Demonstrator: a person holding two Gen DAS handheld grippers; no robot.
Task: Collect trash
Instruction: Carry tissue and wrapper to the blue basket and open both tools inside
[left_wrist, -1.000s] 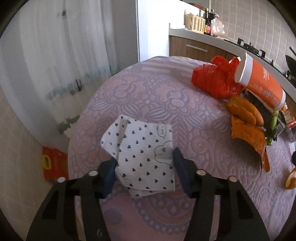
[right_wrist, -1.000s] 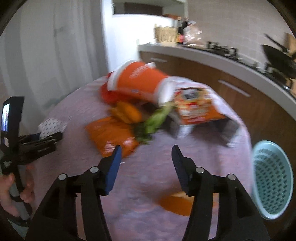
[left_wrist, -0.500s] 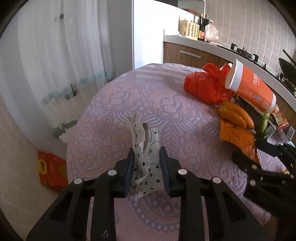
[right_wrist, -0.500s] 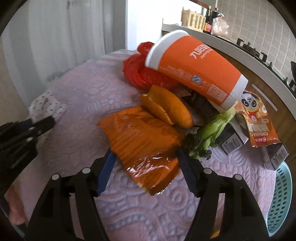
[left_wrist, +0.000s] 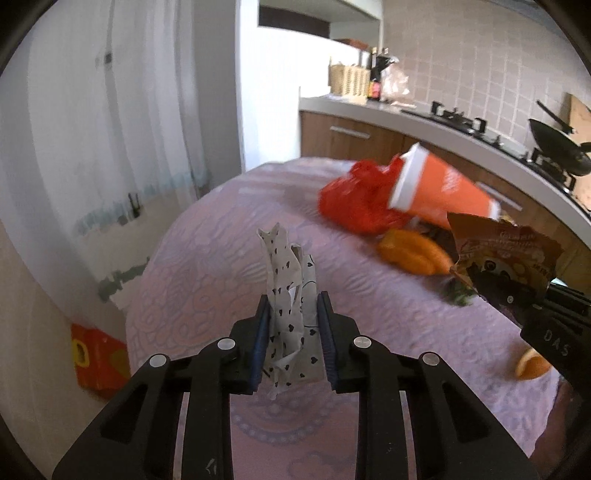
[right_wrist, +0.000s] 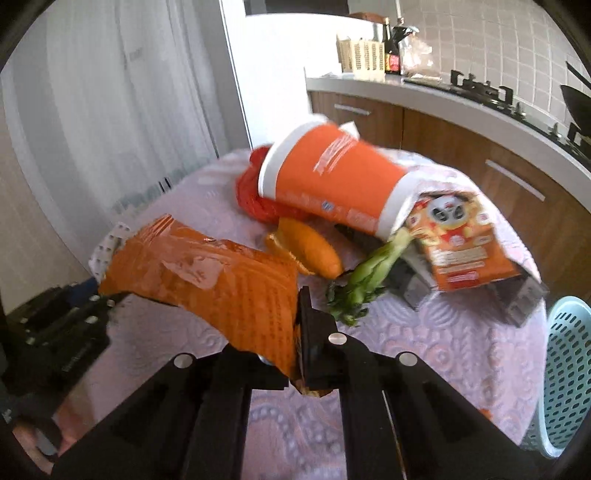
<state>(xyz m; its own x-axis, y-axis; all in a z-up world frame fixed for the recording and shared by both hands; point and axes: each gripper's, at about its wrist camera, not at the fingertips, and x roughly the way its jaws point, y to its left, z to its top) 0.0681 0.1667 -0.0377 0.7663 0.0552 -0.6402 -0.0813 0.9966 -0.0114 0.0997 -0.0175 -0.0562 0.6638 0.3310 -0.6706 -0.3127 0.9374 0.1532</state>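
My left gripper is shut on a white paper napkin with black hearts, crumpled upright between the pads and lifted above the purple tablecloth. My right gripper is shut on an orange snack wrapper, held off the table; the wrapper hides its left finger. The wrapper also shows at the right of the left wrist view. The left gripper shows at the left of the right wrist view.
On the table lie a tipped orange paper cup, a red plastic bag, orange peel, a green vegetable stalk, a panda snack packet and an orange slice. A light blue basket stands right of the table.
The left gripper closed on the napkin and lifted it. The right gripper moved to the orange wrapper, closed on it and raised it off the table.
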